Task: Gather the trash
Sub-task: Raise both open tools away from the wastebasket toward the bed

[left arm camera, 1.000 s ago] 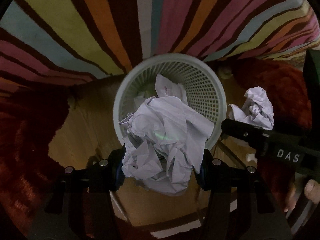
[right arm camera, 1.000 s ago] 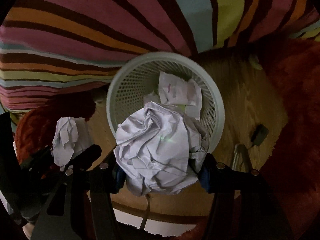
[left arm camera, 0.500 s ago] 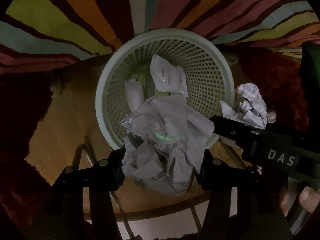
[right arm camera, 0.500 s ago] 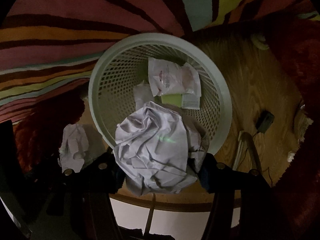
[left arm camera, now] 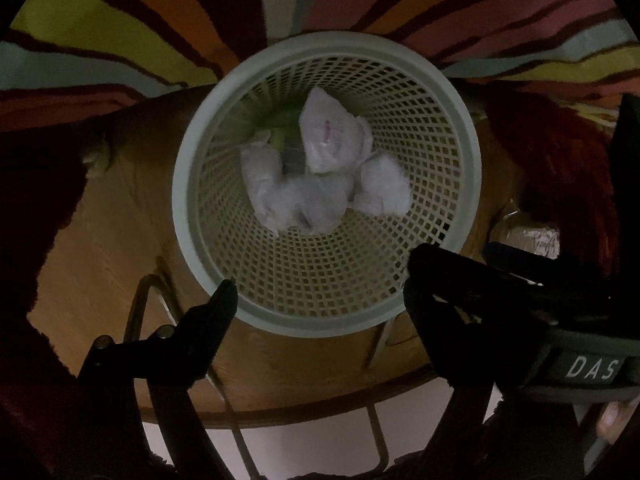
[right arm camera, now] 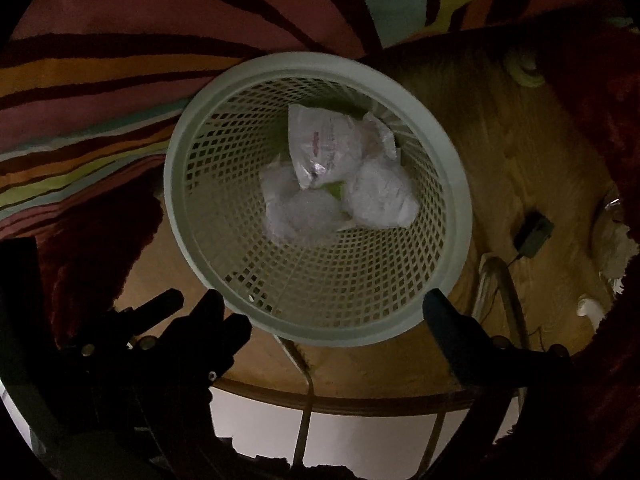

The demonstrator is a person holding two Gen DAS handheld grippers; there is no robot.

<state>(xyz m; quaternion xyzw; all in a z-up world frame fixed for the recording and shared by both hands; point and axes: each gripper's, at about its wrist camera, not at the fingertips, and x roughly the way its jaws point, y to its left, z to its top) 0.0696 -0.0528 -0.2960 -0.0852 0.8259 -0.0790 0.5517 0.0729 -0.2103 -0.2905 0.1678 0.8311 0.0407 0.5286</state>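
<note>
A pale green mesh waste basket (left arm camera: 464,148) stands on the wooden floor below both grippers; it also shows in the right wrist view (right arm camera: 452,184). Crumpled white paper balls (left arm camera: 298,200) and a flat white wrapper (left arm camera: 332,136) lie at its bottom; the right wrist view shows the paper balls (right arm camera: 376,196) too. My left gripper (left arm camera: 320,292) is open and empty above the basket's near rim. My right gripper (right arm camera: 324,304) is open and empty above the near rim. The right gripper's body (left arm camera: 520,304) shows at the right of the left wrist view.
A striped multicoloured rug (left arm camera: 160,20) lies beyond the basket. Dark red shaggy fabric (right arm camera: 592,120) flanks both sides. A small dark adapter with a cord (right arm camera: 534,236) lies on the floor at right. A metal wire frame and a white surface (right arm camera: 360,436) are below.
Both grippers opened and let go of their crumpled paper balls, which dropped into the basket. Both views moved in over the basket.
</note>
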